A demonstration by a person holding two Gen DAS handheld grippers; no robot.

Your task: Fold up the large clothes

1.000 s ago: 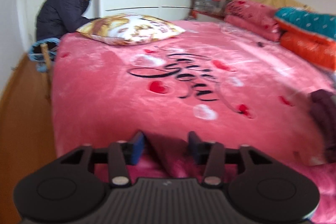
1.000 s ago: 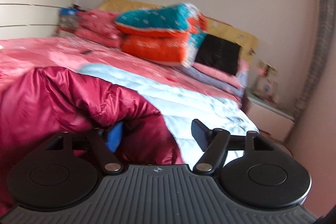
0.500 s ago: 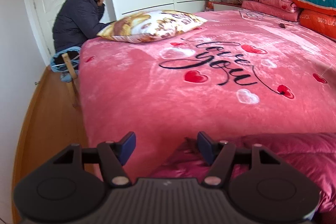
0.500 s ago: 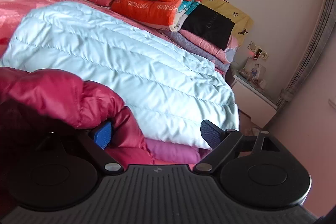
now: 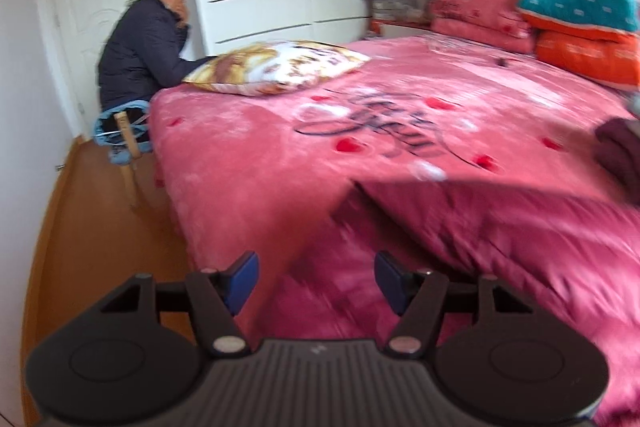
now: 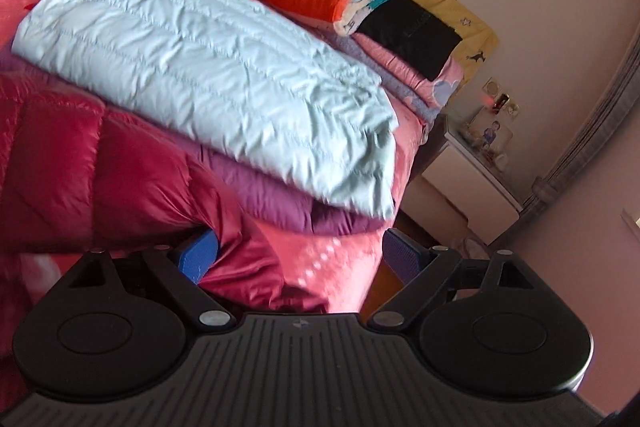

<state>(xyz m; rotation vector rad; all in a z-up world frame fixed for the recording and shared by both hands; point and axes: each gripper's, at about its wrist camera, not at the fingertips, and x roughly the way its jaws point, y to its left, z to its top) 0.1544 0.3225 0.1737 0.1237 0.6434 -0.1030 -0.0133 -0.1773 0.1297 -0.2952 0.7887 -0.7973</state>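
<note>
Released since a second ago, the shiny crimson quilted down jacket [image 6: 100, 163] no longer fills the right gripper [image 6: 296, 253]; it lies spread along the near edge of the pink plush bedspread with black script and red hearts [image 5: 280, 155]. That gripper's jaws stand spread wide, the jacket's hem brushing only the left blue pad [image 6: 198, 255], with bare bedspread and the bed's corner in the gap. The left gripper [image 5: 316, 279] is also spread, with nothing pinched; blurred jacket cloth lies beyond its two pads, and the bedspread's left edge drops to open wooden floor [image 5: 96, 227].

Beside the jacket, farther up the bedspread, lie two folded garments: one pale blue quilted coat [image 6: 208, 67] on top of one purple one [image 6: 288, 203]. One gold-and-white patterned pillow [image 5: 276, 67] lies at the bedspread's far left edge, where one person in a dark coat and cap [image 5: 148, 39] sits. Folded quilts are stacked at the headboard end; the bedspread's middle is free.
</note>
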